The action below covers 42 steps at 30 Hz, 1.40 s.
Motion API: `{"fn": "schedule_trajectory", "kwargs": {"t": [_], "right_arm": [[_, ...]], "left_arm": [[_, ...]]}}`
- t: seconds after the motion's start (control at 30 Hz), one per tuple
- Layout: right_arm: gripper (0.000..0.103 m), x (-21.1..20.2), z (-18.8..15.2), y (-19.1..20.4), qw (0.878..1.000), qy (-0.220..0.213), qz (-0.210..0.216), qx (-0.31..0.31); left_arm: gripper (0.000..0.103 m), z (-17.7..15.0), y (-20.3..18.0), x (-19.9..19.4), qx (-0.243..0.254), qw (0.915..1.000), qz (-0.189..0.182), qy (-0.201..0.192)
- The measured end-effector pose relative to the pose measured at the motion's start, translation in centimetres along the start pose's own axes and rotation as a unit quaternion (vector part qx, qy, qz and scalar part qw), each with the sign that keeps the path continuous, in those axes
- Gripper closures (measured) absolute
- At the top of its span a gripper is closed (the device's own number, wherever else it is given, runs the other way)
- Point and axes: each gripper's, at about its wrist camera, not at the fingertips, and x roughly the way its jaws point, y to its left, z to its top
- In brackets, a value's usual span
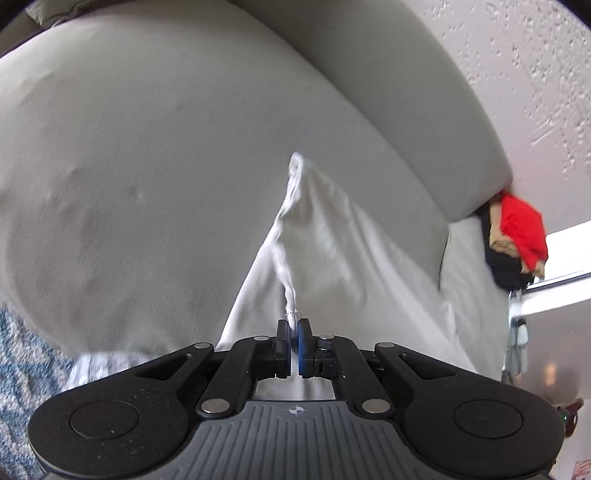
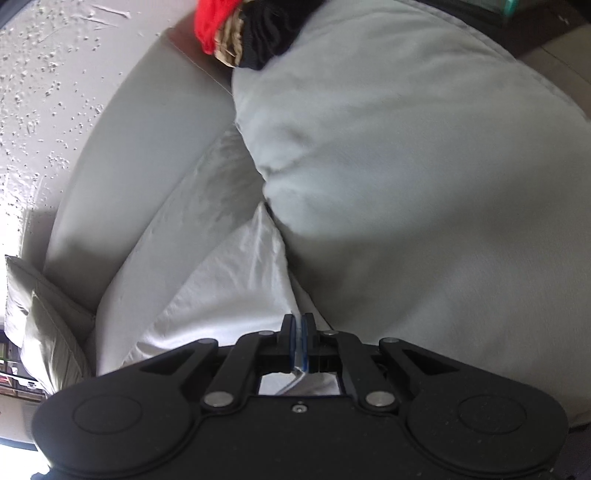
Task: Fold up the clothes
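Observation:
A white garment [image 1: 325, 240] hangs stretched over a grey couch. My left gripper [image 1: 294, 328] is shut on a bunched edge of it, and the cloth runs up and away from the jaws. The same white garment [image 2: 229, 280] shows in the right wrist view. My right gripper [image 2: 298, 325] is shut on another edge of it, with cloth pinched between the blue pads. The garment lies between the couch seat and back cushion there.
The grey couch seat cushion [image 1: 129, 166] fills the left wrist view, with its back cushion [image 1: 406, 92] behind. A pile of red, tan and black clothes [image 1: 517, 240] sits on the couch arm, also in the right wrist view [image 2: 243, 33]. A blue patterned rug [image 1: 22, 369] lies below. A textured wall [image 2: 44, 74] is behind.

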Motion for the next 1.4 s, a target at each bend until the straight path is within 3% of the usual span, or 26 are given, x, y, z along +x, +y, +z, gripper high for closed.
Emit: {"fn": "schedule_trajectory", "kwargs": {"t": [0.13,0.27,0.47,0.5,0.6,0.7,0.77,0.87,0.93,1.03,1.23,1.33,1.4], "right_arm": [[0.100,-0.7,1.0,1.1,1.000,-0.001,0.019,0.003],[0.100,-1.8,0.4,0.9,1.000,0.020,0.023,-0.005],[0.100,0.5,-0.9,-1.7,0.998,0.049,-0.026,0.003],[0.099,1.2,-1.2,-2.0,0.998,0.050,-0.040,-0.002],[0.098,2.6,-1.7,-2.4,0.996,0.039,-0.074,-0.020],[0.083,1.8,-2.1,-1.9,0.996,0.036,-0.070,-0.039],[0.070,0.7,-1.8,-1.1,0.995,0.020,-0.074,-0.058],[0.066,-0.9,-1.1,0.0,0.996,-0.015,-0.062,-0.064],[0.066,-0.6,-0.5,0.7,0.998,-0.022,-0.027,-0.054],[0.084,2.2,-0.1,2.5,0.998,-0.003,0.013,-0.067],[0.084,7.1,2.5,4.4,0.998,-0.033,0.011,-0.057],[0.078,8.7,5.0,4.9,0.998,-0.053,0.005,-0.046],[0.075,10.6,6.8,5.2,0.998,-0.053,-0.007,-0.043]], "left_arm": [[0.102,1.2,-0.6,-0.6,-0.020,0.9990,-0.040,0.003],[0.102,0.1,-0.1,-1.4,-0.030,0.9979,-0.051,0.027],[0.102,-1.8,1.2,1.2,-0.005,0.9974,0.038,0.060],[0.097,-2.1,1.0,2.1,0.014,0.9958,0.065,0.063],[0.096,-2.8,-1.1,3.1,0.085,0.9876,0.120,0.053],[0.095,-3.3,-3.1,1.8,0.134,0.9801,0.144,0.028],[0.095,-3.3,-4.2,0.2,0.156,0.9778,0.139,0.001],[0.094,-2.8,-4.9,-2.0,0.172,0.9796,0.099,-0.034],[0.091,-2.4,-6.1,-0.9,0.179,0.9805,0.070,-0.040],[0.091,-2.5,-7.8,2.9,0.200,0.9775,0.061,-0.022],[0.091,-4.6,-8.8,9.0,0.244,0.9667,0.073,0.021],[0.092,-5.1,-8.6,9.9,0.270,0.9590,0.082,0.029],[0.090,-4.9,-8.1,10.1,0.266,0.9601,0.081,0.035]]}}
